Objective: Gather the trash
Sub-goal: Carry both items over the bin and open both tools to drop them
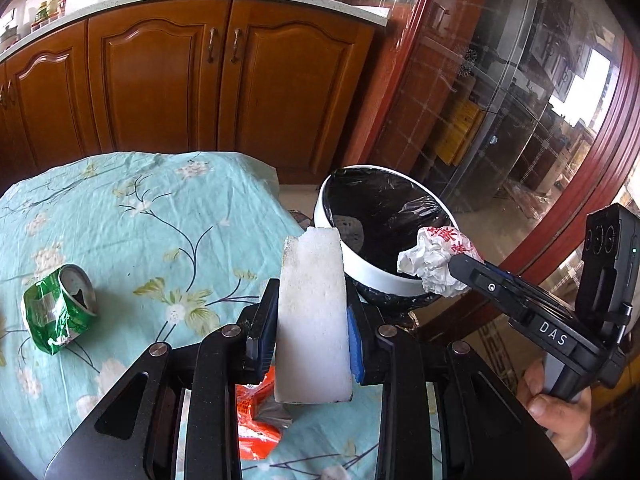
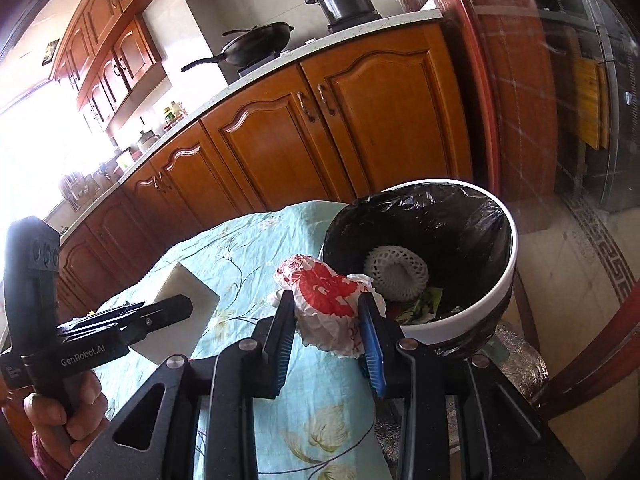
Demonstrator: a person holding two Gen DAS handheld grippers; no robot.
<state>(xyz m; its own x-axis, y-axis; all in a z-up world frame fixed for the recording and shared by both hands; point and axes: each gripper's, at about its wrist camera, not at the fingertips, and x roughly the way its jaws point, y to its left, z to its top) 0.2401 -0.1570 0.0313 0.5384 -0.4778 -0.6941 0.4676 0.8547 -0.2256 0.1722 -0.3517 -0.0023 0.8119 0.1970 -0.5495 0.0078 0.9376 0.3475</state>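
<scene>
- White foam block (image 1: 314, 316) stands upright, pinched between the pads of my left tongs (image 1: 312, 332); I hold it off the table, short of the bin (image 1: 362, 264), probably so it can go in after the paper.
- Crumpled paper wrapper (image 2: 328, 304), white with red print, is pinched in my right tongs (image 2: 330, 336), held at the bin's near rim, not yet over the middle of the opening.
- The bin, lined with a black bag (image 2: 452, 220), already holds a white foam net (image 2: 398, 270) and some green scraps.
- A crushed green can (image 1: 58, 308) lies on the flowered tablecloth (image 1: 160, 208), well left of the bin; an orange packet (image 1: 256, 428) lies under my left tongs. Both are uncollected.
- My left tongs point forward and level towards the bin; my right tongs angle in from the bin's right, my hand (image 1: 560, 404) gripping the handle.
</scene>
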